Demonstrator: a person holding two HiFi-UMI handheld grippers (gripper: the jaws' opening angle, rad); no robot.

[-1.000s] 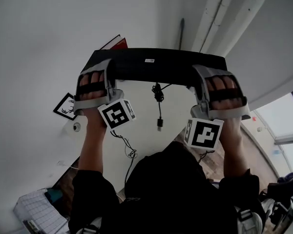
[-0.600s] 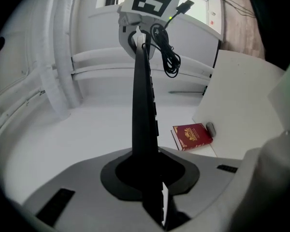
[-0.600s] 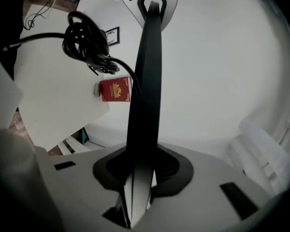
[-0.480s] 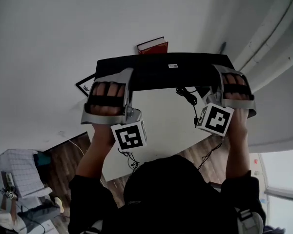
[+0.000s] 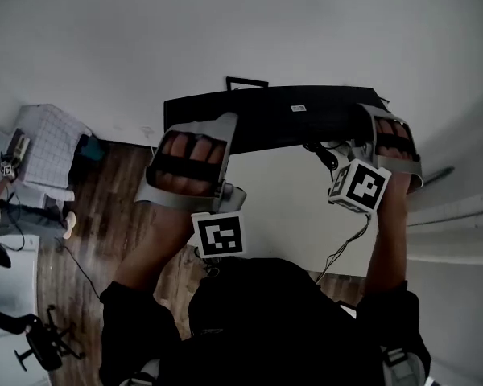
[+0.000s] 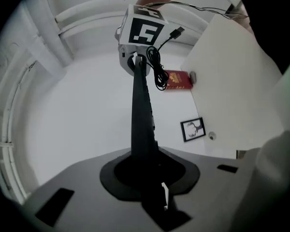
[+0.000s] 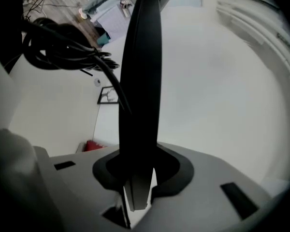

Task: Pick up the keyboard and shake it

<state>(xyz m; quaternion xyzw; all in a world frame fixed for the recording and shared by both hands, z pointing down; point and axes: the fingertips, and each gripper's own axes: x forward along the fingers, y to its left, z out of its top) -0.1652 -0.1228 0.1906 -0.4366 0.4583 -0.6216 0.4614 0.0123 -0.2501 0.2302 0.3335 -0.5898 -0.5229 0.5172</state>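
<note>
Two grippers carry the black keyboard clear of the white table. The left gripper is clamped on its left end, the right gripper on its right end. Its bundled cable hangs below, apparently free.

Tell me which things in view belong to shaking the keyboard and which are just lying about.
In the job:
- keyboard, lifted
- left gripper and right gripper, each clamped on one end of it
- its bundled cable, dangling

Lying about:
- red book and framed picture, at the white table edge
- white gridded bin, far left
</note>
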